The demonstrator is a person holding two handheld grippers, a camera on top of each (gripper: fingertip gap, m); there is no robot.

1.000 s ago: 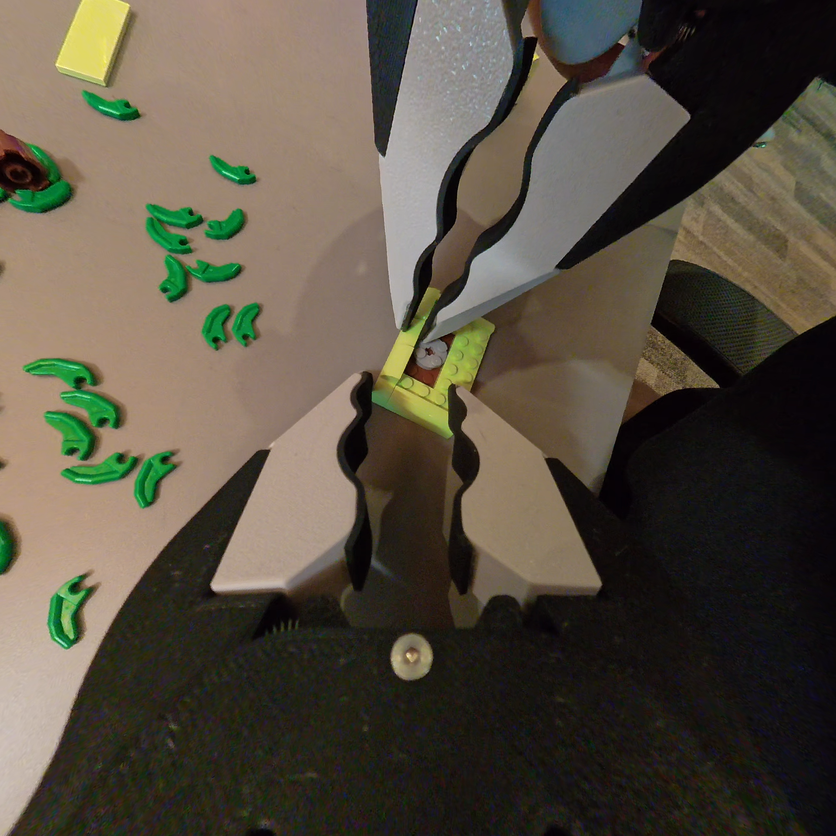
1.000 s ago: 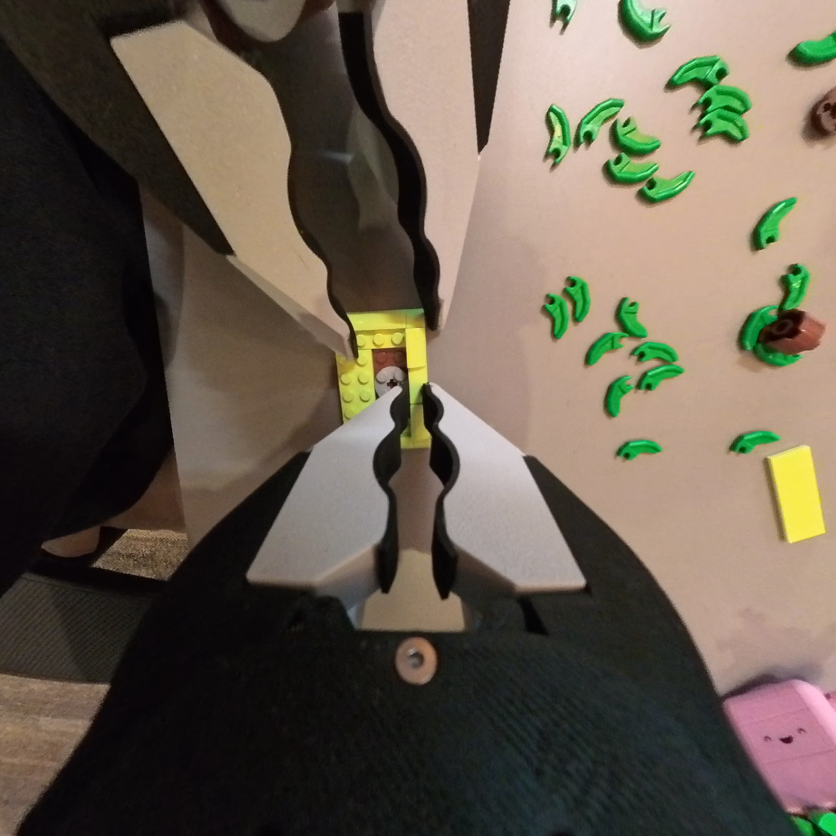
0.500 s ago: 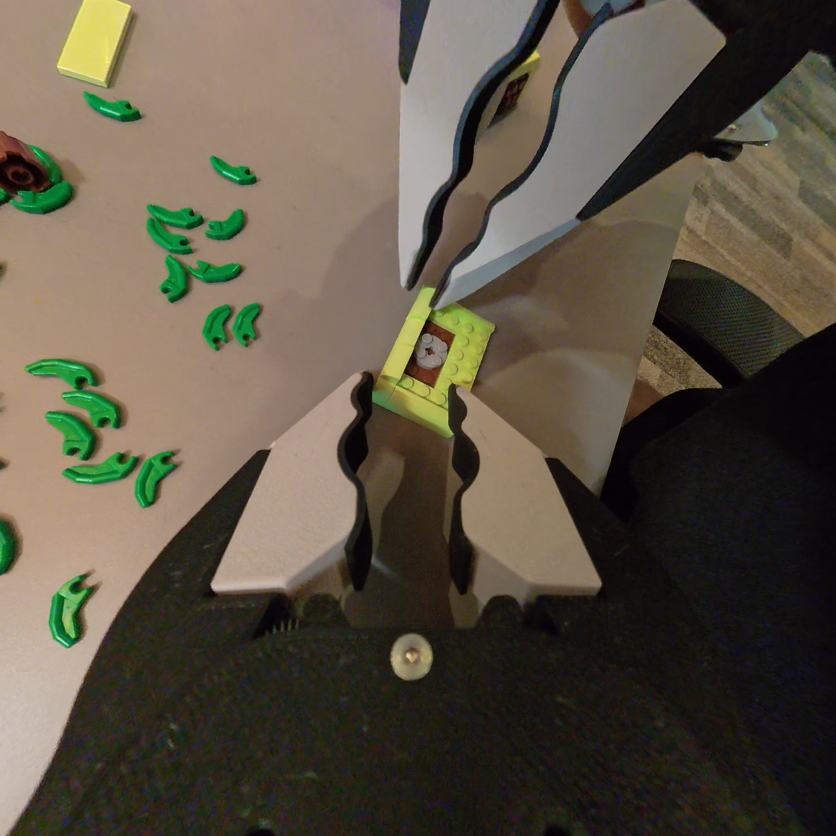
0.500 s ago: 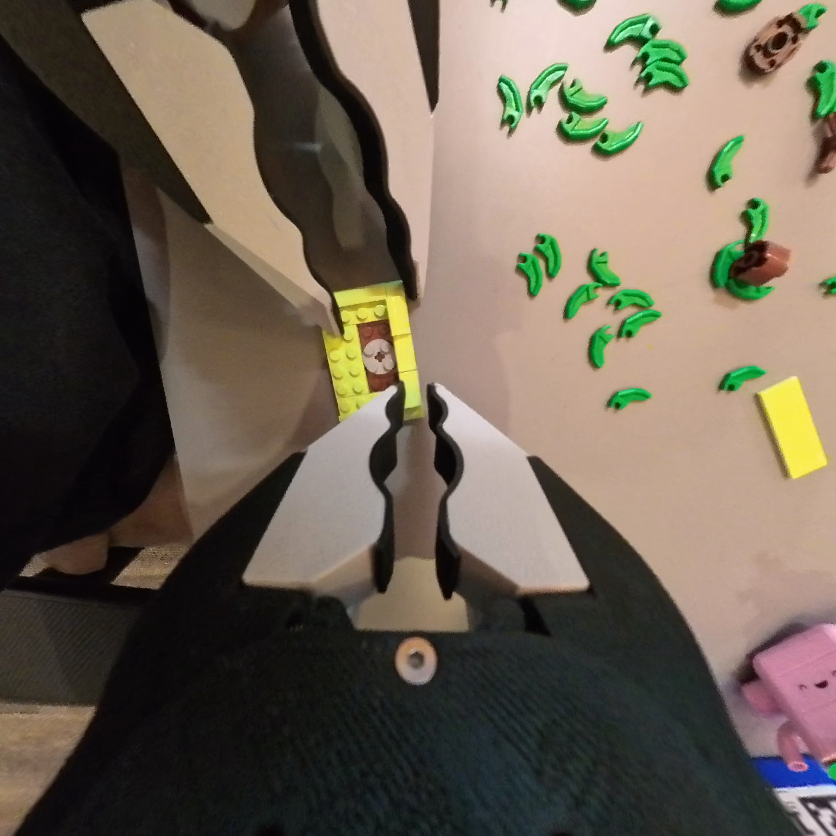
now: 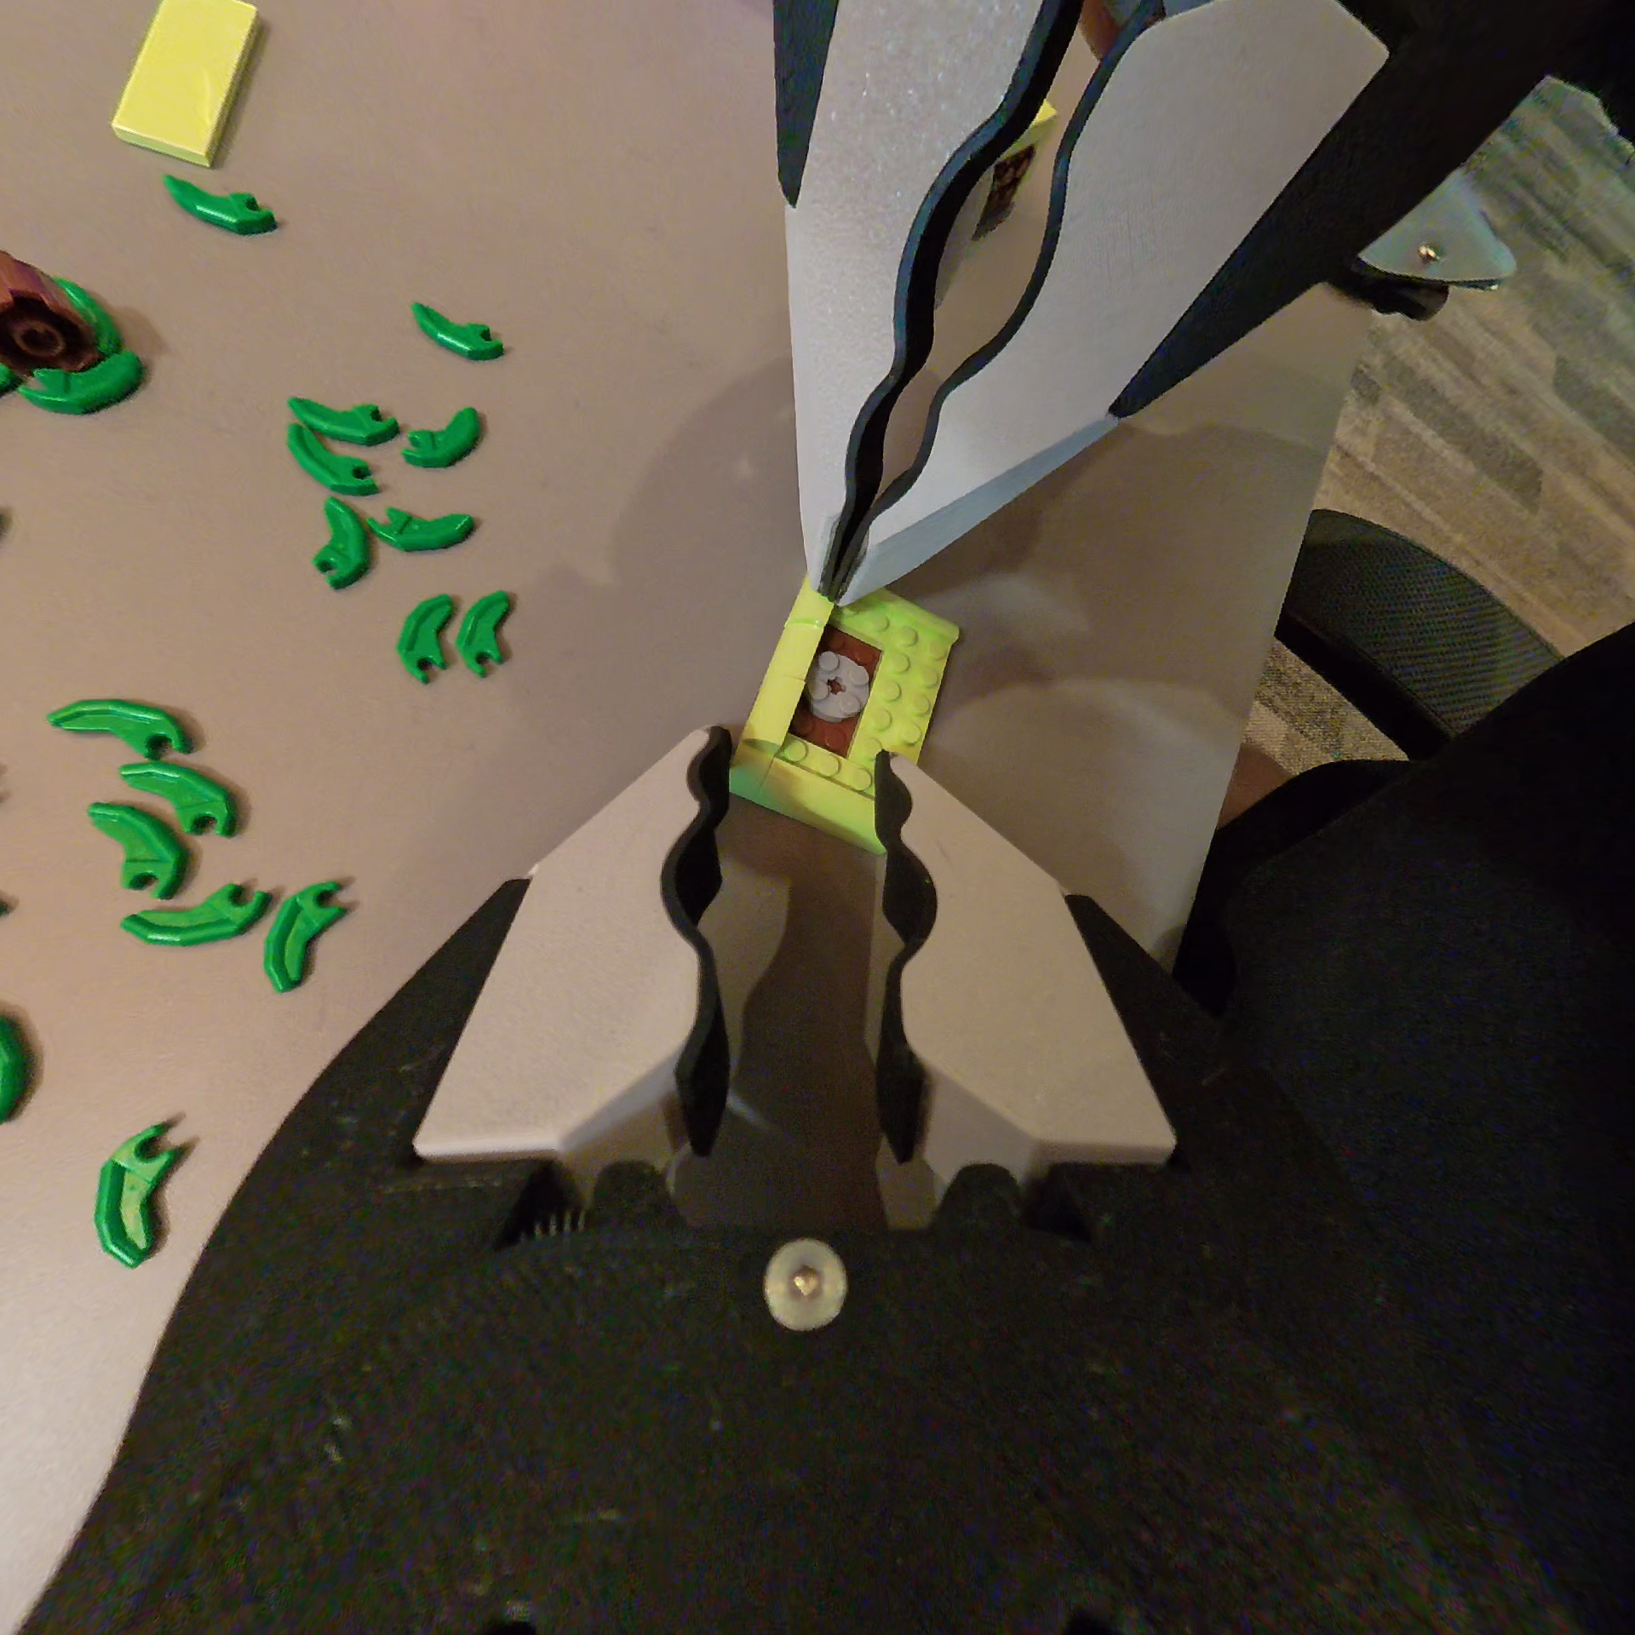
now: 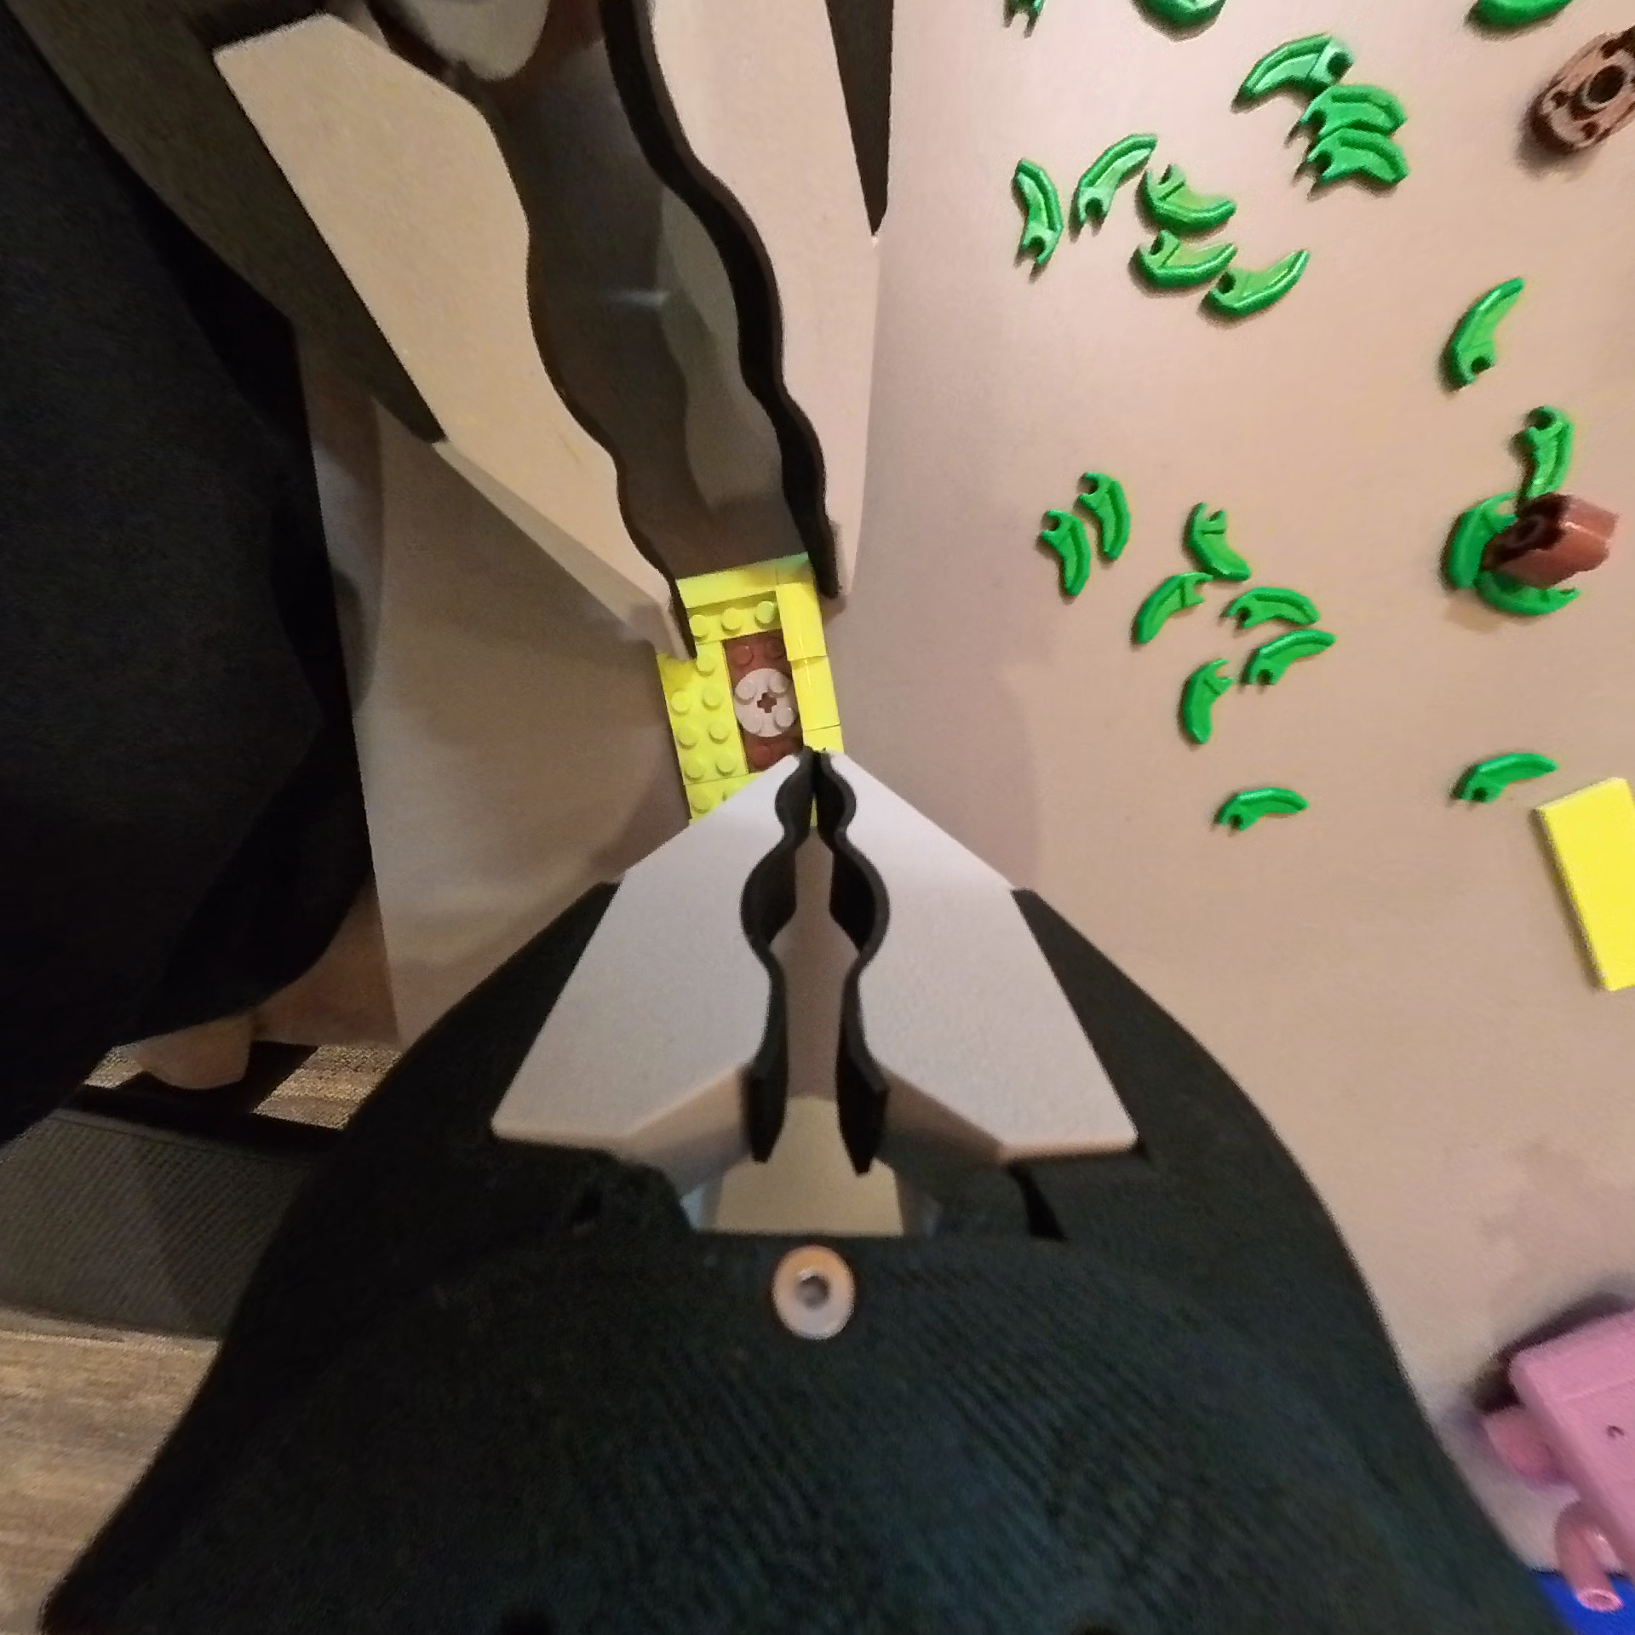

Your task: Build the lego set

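Note:
A small lime plate (image 5: 911, 690) with a brown plate and a round grey piece (image 5: 836, 686) on it lies near the table's edge. My left gripper (image 5: 801, 770) is shut on the plate's near end, one finger on each side. My right gripper (image 5: 840, 584) comes from the far side, shut and empty, its tips touching the plate's far end. In the right wrist view my right gripper (image 6: 814, 761) meets the lime plate (image 6: 708, 708) just short of the grey piece (image 6: 768, 699), and the left gripper (image 6: 750, 610) clamps the opposite end.
Several green leaf pieces (image 5: 425, 522) lie scattered on the beige table (image 5: 575, 221). A yellow tile (image 5: 188, 80) and a brown piece ringed with leaves (image 5: 40, 332) lie beyond them. A pink block (image 6: 1575, 1416) is near the right gripper. A black chair (image 5: 1416, 619) stands past the table edge. Left and right tips are no more than a few centimetres apart. The yellow tile (image 5: 188, 80) lies around 15 centimeters away from my right fingertips.
My right gripper drew back off the grey round piece, opened a little, then shut with its tips at the plate's end. My left gripper kept its hold.

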